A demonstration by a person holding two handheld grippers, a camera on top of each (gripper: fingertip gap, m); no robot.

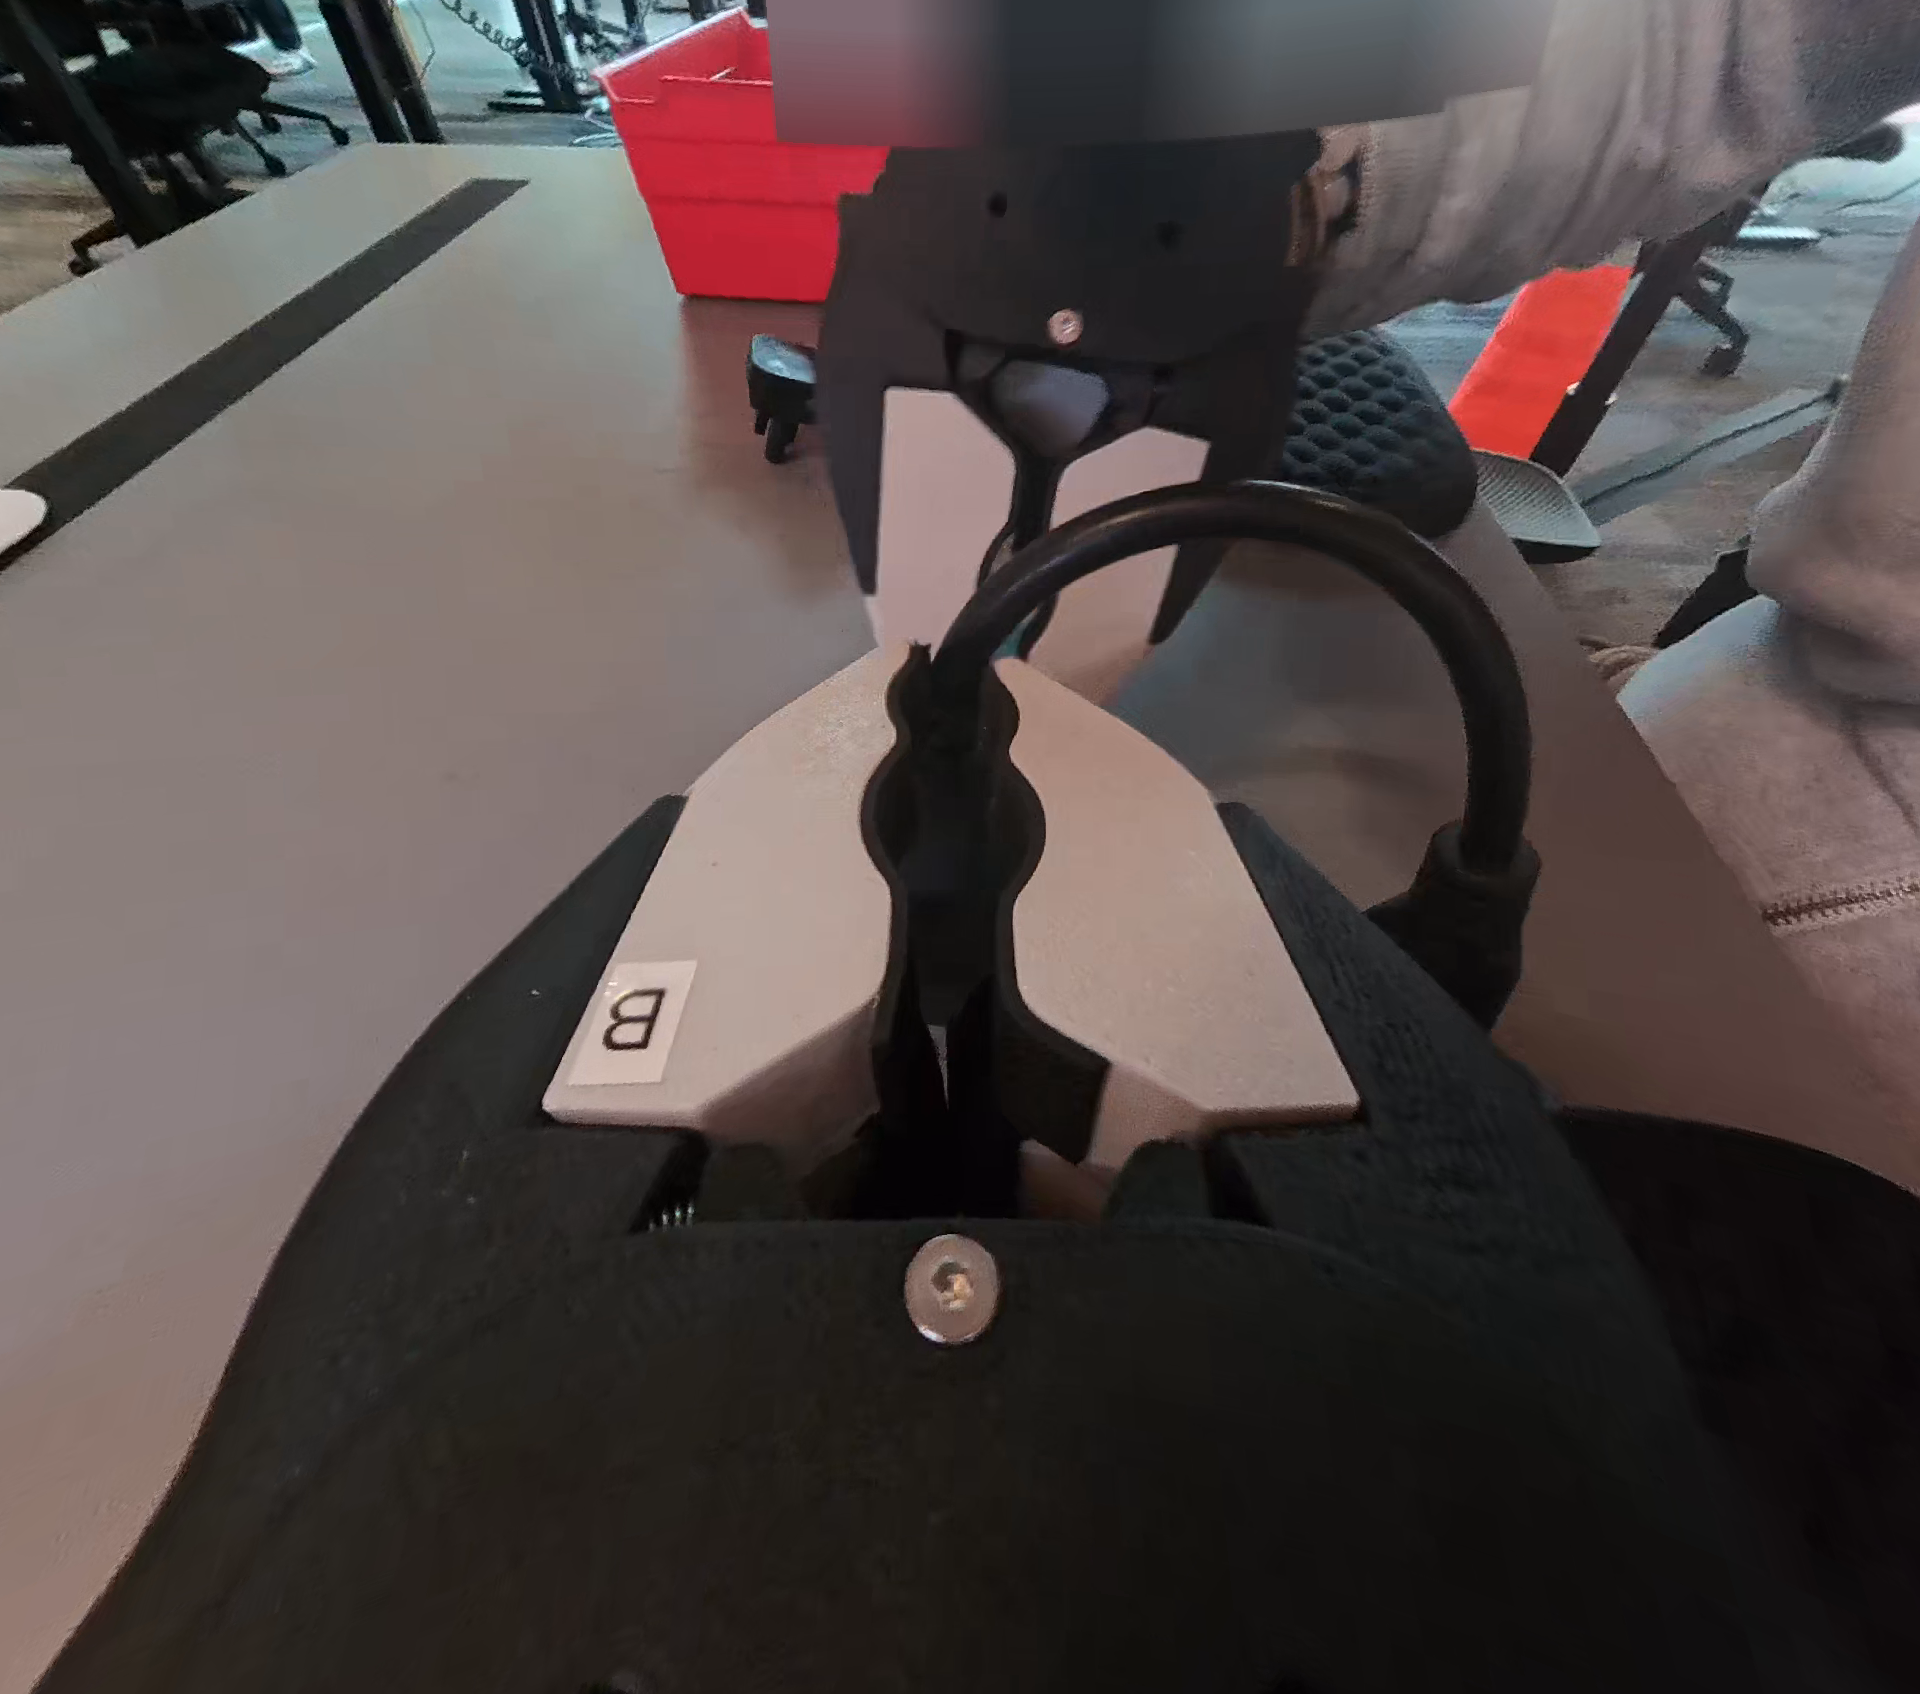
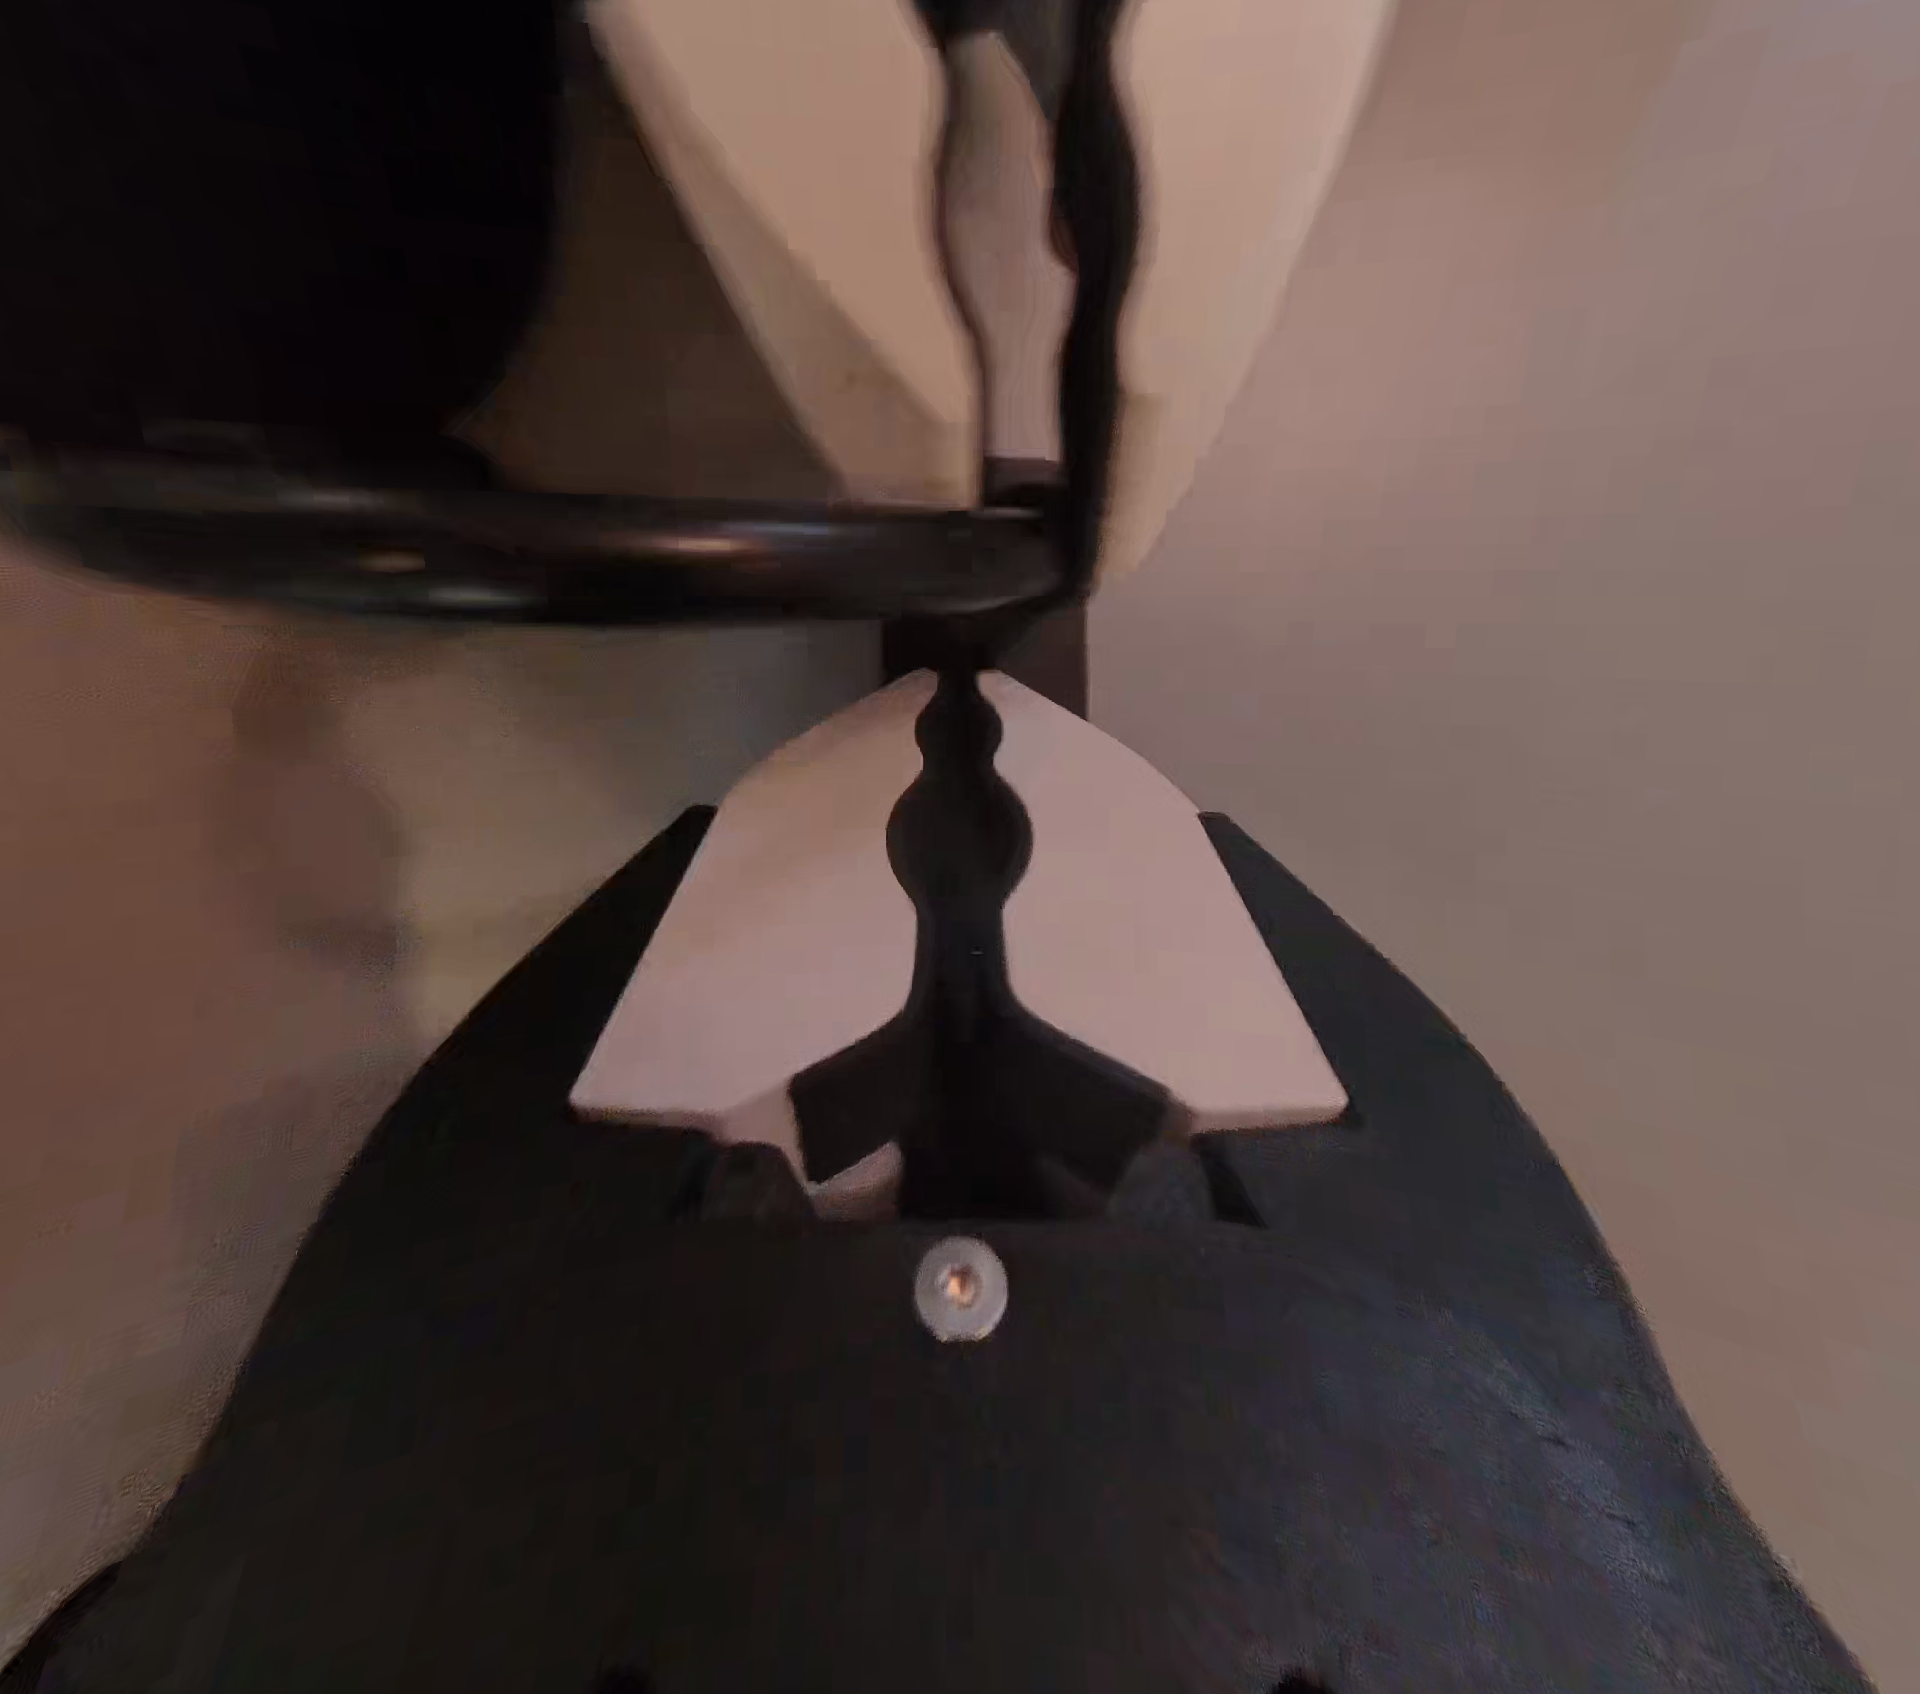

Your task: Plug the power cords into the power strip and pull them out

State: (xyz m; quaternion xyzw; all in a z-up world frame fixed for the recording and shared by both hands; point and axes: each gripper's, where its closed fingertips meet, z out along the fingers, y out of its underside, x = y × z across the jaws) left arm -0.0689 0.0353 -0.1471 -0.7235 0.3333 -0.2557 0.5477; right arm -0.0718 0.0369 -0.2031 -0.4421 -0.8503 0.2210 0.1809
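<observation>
Two claws meet over the worktop (image 1: pixel 436 605): the left claw (image 1: pixel 951 688) pinches a black cord (image 1: pixel 1351 543) (strip unseen), the right claw (image 2: pixel 961 688) is pressed together beside its loop, so next, I judge, comes finding a socket.

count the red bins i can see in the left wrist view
2: one red bin stands on the table at its far edge; a second red bin shows partly, behind the sleeve. Others may be hidden.
</observation>
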